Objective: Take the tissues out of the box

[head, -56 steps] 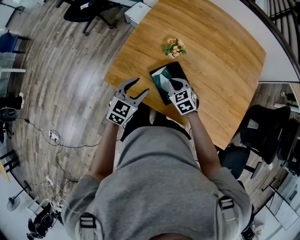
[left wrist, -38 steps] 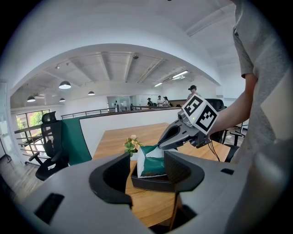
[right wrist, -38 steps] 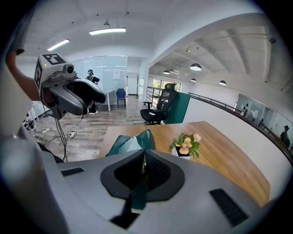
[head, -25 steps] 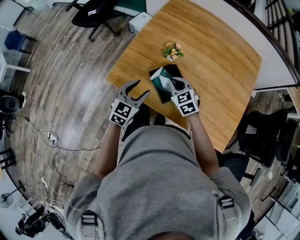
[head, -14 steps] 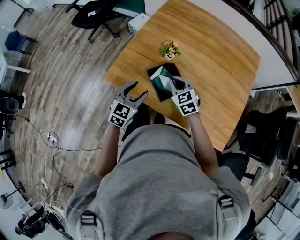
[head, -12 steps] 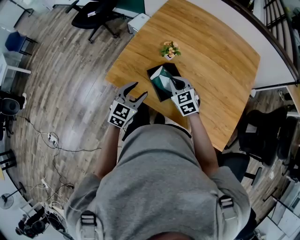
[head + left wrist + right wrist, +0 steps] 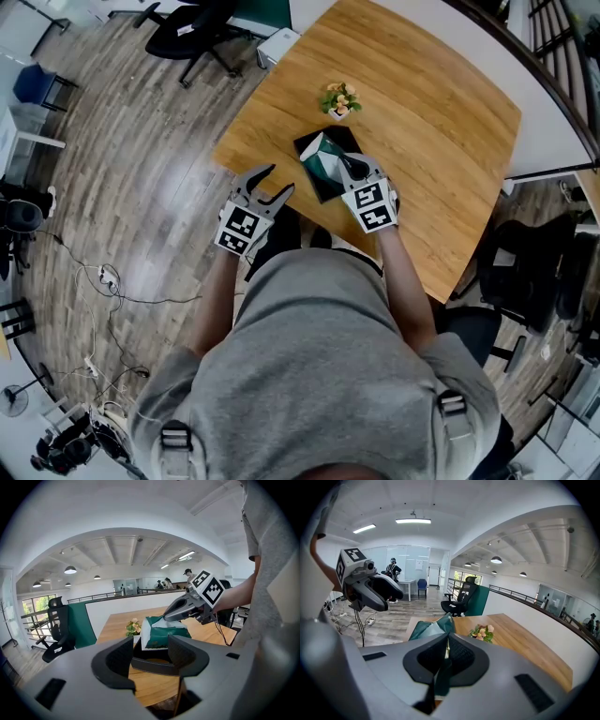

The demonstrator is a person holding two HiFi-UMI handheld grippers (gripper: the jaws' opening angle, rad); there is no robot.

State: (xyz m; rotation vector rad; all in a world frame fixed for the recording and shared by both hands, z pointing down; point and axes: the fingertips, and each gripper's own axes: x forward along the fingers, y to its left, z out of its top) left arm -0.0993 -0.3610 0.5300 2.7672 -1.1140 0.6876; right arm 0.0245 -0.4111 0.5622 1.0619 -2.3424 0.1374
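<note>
Head view: box [image 7: 349,141] is a shallow black tray near the counter's [image 7: 441,112] front edge, with the flower pot [image 7: 340,97] just behind it. The green tissue pack [image 7: 322,159] sits in the box, tipped up. The right tool [image 7: 345,167] reaches in from the person's side and meets the pack's top. The left tool [image 7: 275,183] hangs off the counter's front corner, well clear of the box. My read is that it's parked so it doesn't block the lift.

Left gripper view: jaws wide apart with nothing between the pads. It's empty; box [image 7: 154,665] and pack [image 7: 166,634] sit beyond them, not in them. From here the pack leans with one end raised and the lower end inside the box. The right tool's tip [image 7: 168,616] is on the raised edge, so that pinch looks like what's holding the tilt.

Right gripper view: jaws fully closed on a thin green flap of the pack's wrapper [image 7: 429,629], and a strip of it shows below the pads. Pinching the flap rather than the body makes sense, since the body looks too wide for these jaws.

Judgement: the grasp is made but the extraction isn't done. Next is a straight pull up and clear of the box rim. Risks are the flap slipping or tearing, or the light box riding up with the pack — the free left tool could pin it.
</note>
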